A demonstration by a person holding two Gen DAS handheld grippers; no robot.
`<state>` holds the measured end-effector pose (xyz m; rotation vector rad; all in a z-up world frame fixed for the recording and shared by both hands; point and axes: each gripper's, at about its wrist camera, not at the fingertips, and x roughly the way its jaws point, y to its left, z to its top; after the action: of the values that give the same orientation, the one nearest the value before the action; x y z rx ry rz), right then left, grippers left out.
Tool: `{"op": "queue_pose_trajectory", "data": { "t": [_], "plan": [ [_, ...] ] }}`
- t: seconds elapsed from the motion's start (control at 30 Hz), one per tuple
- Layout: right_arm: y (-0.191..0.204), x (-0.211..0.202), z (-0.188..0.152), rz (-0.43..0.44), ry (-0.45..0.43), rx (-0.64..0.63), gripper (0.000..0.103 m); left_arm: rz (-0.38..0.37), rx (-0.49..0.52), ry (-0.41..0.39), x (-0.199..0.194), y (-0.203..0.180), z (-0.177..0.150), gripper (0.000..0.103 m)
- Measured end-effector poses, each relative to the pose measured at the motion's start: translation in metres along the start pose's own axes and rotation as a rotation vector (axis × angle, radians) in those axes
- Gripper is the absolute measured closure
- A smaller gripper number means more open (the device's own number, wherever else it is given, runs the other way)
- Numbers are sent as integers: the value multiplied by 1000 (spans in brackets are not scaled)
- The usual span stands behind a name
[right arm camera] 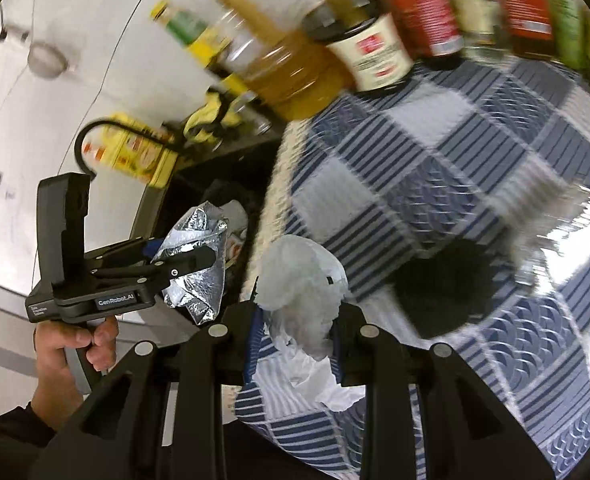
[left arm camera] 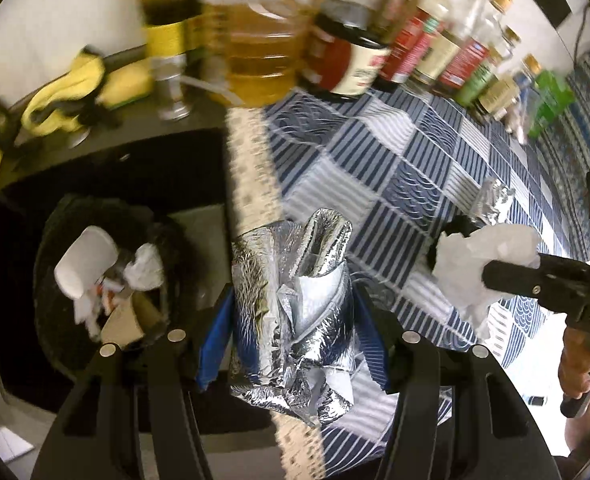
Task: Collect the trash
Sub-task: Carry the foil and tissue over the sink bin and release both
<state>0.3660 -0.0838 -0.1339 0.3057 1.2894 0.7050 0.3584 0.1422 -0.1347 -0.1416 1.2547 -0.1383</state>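
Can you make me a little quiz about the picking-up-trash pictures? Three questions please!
1. True or false: the left gripper is shut on a crumpled silver foil wrapper.
2. What is the right gripper holding? A) a bottle B) a wad of white tissue C) a yellow cloth
3. Fill in: the black trash bin, already holding some white scraps, sits beside the table's edge, to the ____ of the foil in the left wrist view.

Key: 1 true. 2 B. 3 left.
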Motion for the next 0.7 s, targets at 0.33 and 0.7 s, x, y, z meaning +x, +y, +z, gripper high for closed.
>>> {"op": "queue_pose_trajectory", "data": {
  "t": [0.33,0.7],
  "plan": [
    [78,68,12,39,88,-109,74,23,-143,-47,-31,89,-35,48],
    [158,140,30,62,128,-173,74,28,-261,-107,-65,184,-58,48]
  ]
}}
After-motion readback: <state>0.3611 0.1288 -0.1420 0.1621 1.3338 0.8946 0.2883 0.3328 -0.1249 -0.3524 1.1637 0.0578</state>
